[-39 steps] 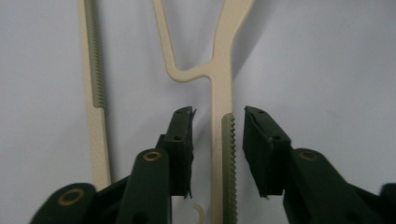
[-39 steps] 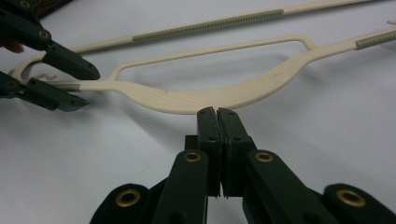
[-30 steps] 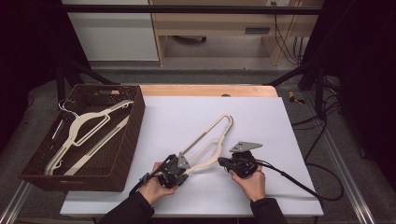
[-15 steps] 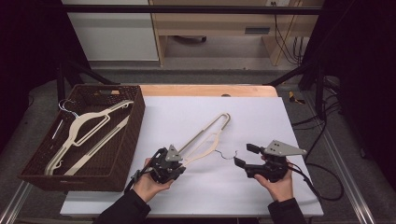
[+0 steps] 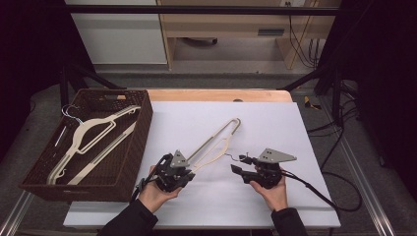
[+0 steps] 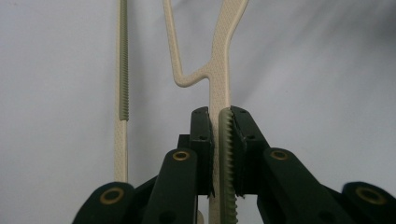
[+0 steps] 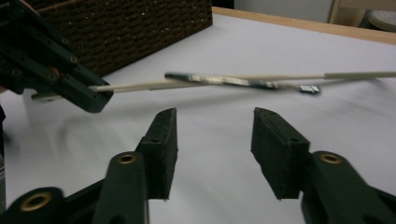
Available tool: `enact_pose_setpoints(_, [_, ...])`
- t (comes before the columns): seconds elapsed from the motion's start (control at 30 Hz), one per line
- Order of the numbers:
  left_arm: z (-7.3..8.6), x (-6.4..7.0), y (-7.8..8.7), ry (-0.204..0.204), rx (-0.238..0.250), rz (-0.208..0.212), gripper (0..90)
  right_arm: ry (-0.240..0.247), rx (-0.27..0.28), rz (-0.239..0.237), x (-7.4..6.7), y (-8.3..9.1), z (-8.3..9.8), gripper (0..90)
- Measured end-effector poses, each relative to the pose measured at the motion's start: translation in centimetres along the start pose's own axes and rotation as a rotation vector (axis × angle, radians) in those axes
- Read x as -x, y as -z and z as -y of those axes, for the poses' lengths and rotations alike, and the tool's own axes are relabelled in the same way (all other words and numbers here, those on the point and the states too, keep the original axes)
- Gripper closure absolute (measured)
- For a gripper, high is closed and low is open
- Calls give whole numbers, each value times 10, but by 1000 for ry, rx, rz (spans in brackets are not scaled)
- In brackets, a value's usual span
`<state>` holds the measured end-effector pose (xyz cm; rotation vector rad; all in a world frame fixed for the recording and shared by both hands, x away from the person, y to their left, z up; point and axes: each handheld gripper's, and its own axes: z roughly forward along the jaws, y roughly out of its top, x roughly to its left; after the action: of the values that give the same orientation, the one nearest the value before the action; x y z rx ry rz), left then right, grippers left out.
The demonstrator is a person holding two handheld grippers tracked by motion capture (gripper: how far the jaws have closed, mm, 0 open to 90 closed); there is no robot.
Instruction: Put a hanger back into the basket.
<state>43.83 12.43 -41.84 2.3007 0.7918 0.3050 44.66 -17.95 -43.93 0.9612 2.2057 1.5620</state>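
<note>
So the cream hanger [image 5: 212, 145] sits tilted above the white table [image 5: 275, 128], its near-left end clamped in the left gripper [image 5: 189, 167] and its far end pointing up toward the right. From the left gripper view, the pads are squeezed tight on one flat arm of the hanger [image 6: 219, 93]. The right gripper [image 5: 236, 169] sits just right of the hanger's metal hook [image 5: 231, 157]; its jaws have just been closing but stand partway apart with nothing between them, not touching the hanger. Another hanger [image 5: 91, 135] lies in the wicker basket [image 5: 142, 128] to the left.
</note>
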Motion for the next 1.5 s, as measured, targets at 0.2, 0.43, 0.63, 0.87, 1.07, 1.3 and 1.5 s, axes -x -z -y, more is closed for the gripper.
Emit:
enact_pose_setpoints(0.2, [1,0,-2,-1,-6,2,804,24,20,-1,-3,-16,-4,668])
enact_pose_setpoints(0.43, [2,3,-4,-4,-24,10,803,59,36,24,-6,-22,-5,849])
enact_pose_setpoints(0.63, [3,6,-8,-23,-30,0,797,74,27,46,-8,-21,-6,887])
enact_pose_setpoints(0.87, [-10,16,-9,-89,21,-99,552,84,24,42,-12,-22,-9,888])
enact_pose_setpoints(1.07, [-28,25,-21,-127,36,-124,533,89,17,40,-15,-23,-12,887])
enact_pose_setpoints(1.3, [-36,29,-37,-155,11,-143,770,90,11,36,-17,-23,-13,885])
enact_pose_setpoints(1.5, [-36,30,-29,-172,27,-200,820,83,21,19,-17,-18,-15,833])
